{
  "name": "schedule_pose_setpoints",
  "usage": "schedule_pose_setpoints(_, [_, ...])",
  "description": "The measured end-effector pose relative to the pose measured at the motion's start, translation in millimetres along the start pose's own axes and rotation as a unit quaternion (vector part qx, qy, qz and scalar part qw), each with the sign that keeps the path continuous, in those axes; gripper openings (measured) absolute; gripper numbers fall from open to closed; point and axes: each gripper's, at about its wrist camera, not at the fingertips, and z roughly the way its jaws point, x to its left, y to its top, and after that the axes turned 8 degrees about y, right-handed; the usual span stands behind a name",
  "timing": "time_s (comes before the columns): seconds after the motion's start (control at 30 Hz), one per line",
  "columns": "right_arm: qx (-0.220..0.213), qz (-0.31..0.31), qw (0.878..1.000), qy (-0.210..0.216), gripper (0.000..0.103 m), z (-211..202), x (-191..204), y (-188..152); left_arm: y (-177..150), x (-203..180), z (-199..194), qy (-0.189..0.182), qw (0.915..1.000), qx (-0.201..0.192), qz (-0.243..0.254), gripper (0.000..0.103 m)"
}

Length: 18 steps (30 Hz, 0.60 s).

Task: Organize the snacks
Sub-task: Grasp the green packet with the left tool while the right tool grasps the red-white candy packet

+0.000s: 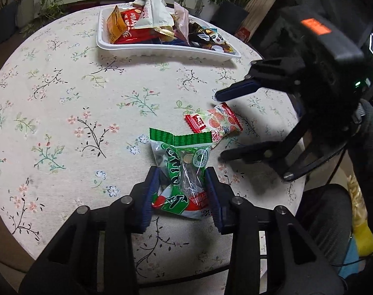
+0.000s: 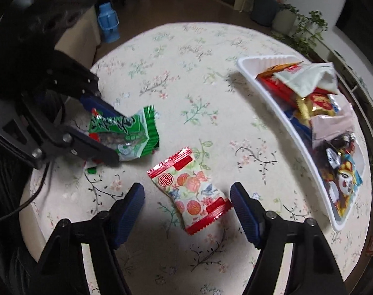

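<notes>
- The left gripper [image 1: 182, 191] is clamped on the green packet [image 1: 184, 172], low over the floral table [image 1: 63, 98].
- The right gripper [image 2: 187, 209] straddles the red-and-white packet [image 2: 193, 191], jaws apart, pads not pressing (it lies flat).
- The white tray [image 1: 166, 51] already holds many snacks; these two look like the last.

Dim room, soft overhead light; fisheye-bent edges; right view blurred.

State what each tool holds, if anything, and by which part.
Left tool: green snack packet, pinched across its lower half. Right tool: nothing; open around the red-and-white packet.
</notes>
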Motion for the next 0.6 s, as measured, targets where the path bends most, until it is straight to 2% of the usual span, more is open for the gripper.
schedule_pose_setpoints(0.03, [0.014,-0.005,1.0,0.007,0.072,5.7,-1.3,1.1,0.1,1.2,0.0,-0.004,1.0,0.0,-0.002,0.035])
schedule_pose_setpoints(0.27, [0.01,0.014,0.999,0.045,0.071,6.8,-22.5,4.8,1.6,2.6,1.2,-0.008,1.0,-0.001,0.003,0.033])
schedule_pose_setpoints(0.33, [0.016,0.022,0.999,0.044,0.061,5.6,-26.7,6.2,1.8,3.5,1.1,-0.009,1.0,0.0,0.003,0.032])
schedule_pose_setpoints(0.43, [0.018,0.036,0.998,0.043,0.038,1.9,-27.5,6.9,2.3,3.3,1.3,-0.006,1.0,-0.002,0.005,0.031])
schedule_pose_setpoints(0.6, [-0.007,0.059,0.998,0.018,0.037,-3.5,-20.4,-1.5,1.4,1.3,1.2,0.001,0.9999,-0.005,0.011,0.029])
